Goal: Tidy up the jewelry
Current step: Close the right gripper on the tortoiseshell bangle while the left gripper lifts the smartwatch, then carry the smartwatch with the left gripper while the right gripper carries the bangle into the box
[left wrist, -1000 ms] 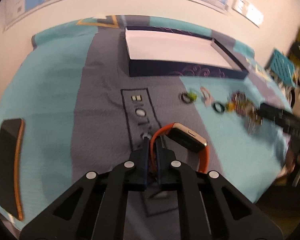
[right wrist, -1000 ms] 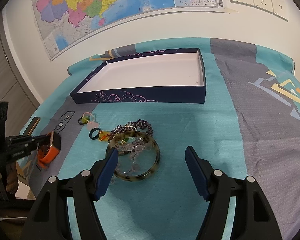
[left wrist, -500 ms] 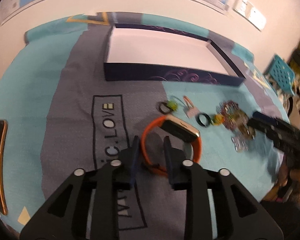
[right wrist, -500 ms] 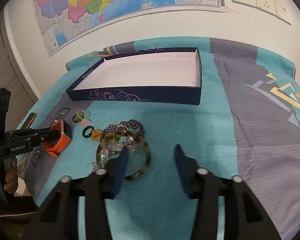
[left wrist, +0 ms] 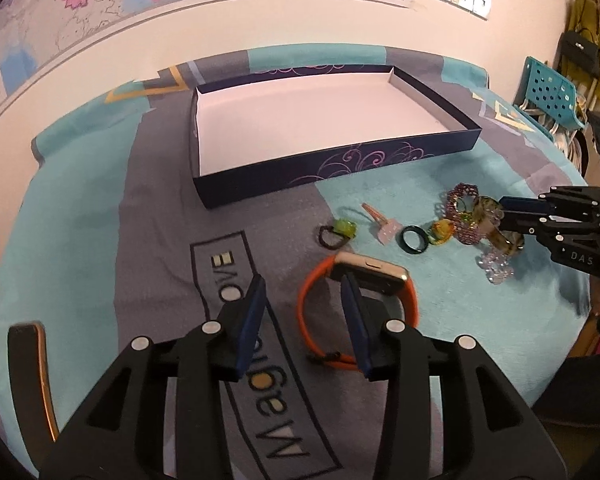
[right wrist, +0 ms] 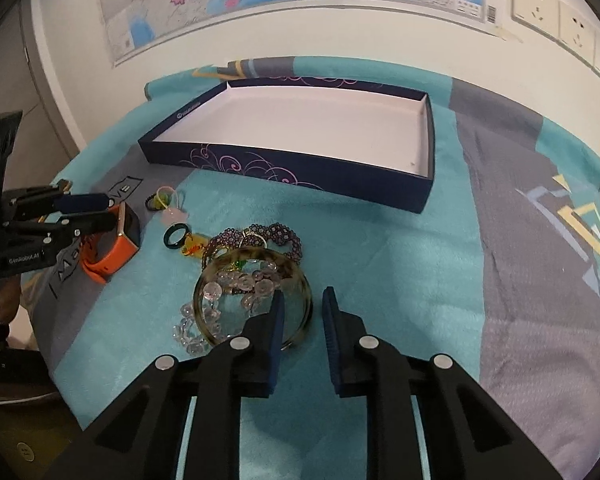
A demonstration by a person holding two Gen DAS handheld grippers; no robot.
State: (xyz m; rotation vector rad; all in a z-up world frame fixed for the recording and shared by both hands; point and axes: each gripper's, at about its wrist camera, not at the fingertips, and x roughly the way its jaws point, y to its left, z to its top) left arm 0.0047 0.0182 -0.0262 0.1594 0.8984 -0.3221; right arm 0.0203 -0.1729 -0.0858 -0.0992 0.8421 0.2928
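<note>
A second ago our left gripper (left wrist: 304, 312) was pinching the strap of the orange watch (left wrist: 358, 312), and now its two blue fingers are spread wide and the watch lies free on the cloth, just in front of the dark blue box (left wrist: 340, 168). So we have let the watch go, and it is not in the box yet. One left finger pokes inside the loop of the strap and the other stands outside it. Our right gripper (right wrist: 303, 312) has changed too: its fingers were far apart and now they are much closer together, with a narrow gap, and the rim of the brown spotted bangle (right wrist: 252, 292) sits right in that gap. We think it is about to grab the bangle, but we cannot tell if the fingers press on it yet. The box is wide, flat and shallow, with white inside and nothing in it, so all the sorting is yet to do. The bangle is hard, round and shiny. Inside it lie clear glass-like beads (right wrist: 216, 304), and a purple bead chain (right wrist: 276, 236) sits just beyond it, nearer the box. A small dark ring (right wrist: 175, 237) lies between the bangle and the watch. The cloth (right wrist: 380, 264) is soft and fuzzy, blue-green and grey.
</note>
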